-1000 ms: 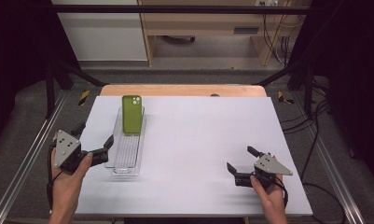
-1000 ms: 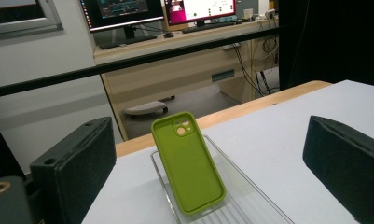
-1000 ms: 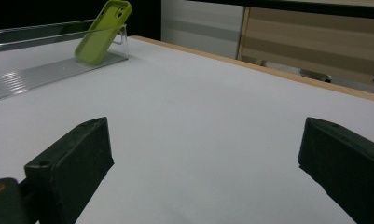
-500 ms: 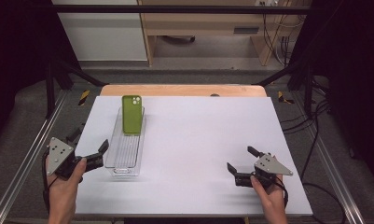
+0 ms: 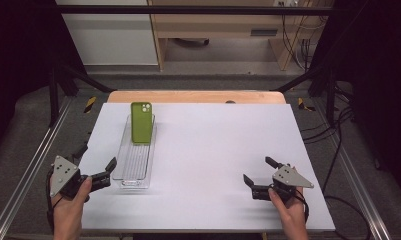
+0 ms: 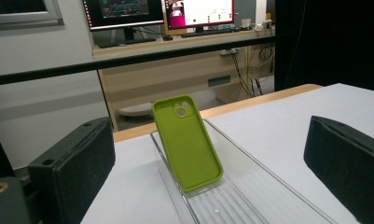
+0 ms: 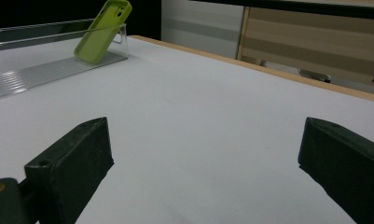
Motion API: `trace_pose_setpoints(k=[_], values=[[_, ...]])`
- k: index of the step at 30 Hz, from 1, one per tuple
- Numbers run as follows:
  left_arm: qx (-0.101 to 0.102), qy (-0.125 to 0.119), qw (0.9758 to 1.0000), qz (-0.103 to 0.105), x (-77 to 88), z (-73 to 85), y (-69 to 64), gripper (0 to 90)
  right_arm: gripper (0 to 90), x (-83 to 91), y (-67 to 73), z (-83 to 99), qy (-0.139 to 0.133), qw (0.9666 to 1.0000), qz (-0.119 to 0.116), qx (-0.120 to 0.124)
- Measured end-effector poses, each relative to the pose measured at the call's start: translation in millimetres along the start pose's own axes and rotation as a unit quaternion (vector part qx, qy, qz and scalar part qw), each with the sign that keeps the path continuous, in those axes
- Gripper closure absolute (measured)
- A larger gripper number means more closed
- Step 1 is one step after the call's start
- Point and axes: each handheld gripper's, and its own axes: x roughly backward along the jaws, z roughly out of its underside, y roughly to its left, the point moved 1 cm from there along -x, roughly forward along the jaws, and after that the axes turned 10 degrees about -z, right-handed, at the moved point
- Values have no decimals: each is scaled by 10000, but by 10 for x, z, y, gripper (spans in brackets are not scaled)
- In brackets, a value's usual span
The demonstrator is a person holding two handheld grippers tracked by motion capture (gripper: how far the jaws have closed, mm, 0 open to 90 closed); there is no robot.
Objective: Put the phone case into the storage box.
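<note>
The left claw (image 5: 95, 167) hangs with its jaws spread wide and nothing between them, just off the left edge of the counter (image 5: 213, 150), near the front left corner. One jaw reaches over the counter's edge toward the near end of the tray (image 5: 134, 167); the other sits outside the edge. A hand (image 5: 70, 207) holds it from below. In the left gripper view the two black jaws stand far apart at the sides, and the tray (image 6: 250, 186) runs away between them toward the far edge.

The tray is clear plastic, long and narrow, with a ribbed floor. It lies along the left side of the counter, its long sides running from front to back. A green phone case (image 5: 142, 122) stands in the tray's far end, tilted back against the end wall, with the camera cut-out at the top. In the left gripper view the case (image 6: 187, 142) leans with its lower edge resting on the ribbed floor.

The right claw (image 5: 258, 177) is also wide and empty, low over the counter near the front right corner, well apart from the tray, held by the other hand (image 5: 288, 210). In the right gripper view its jaws frame bare white counter, with the tray (image 7: 45, 70) and the leaning case (image 7: 100, 32) far off at the upper left.
</note>
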Motion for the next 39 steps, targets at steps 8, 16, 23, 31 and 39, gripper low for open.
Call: trace_pose_setpoints(k=[8, 16, 23, 31, 39], values=[[44, 56, 9999, 118, -2, 102, -30, 14, 31, 9, -5, -5, -16, 10000, 13, 8], [145, 103, 9996, 208, -2, 242, -56, 13, 31, 11, -6, -5, -17, 10000, 12, 9], [133, 116, 9993, 342, 16, 309, -95, 14, 31, 9, -2, -5, -9, 10000, 4, 13], [112, 118, 9990, 423, 23, 380, -133, 17, 31, 19, -9, -8, -28, 10000, 16, 6], [183, 82, 9988, 450, 32, 435, -154, 19, 31, 19, -6, -8, -30, 10000, 13, 12]])
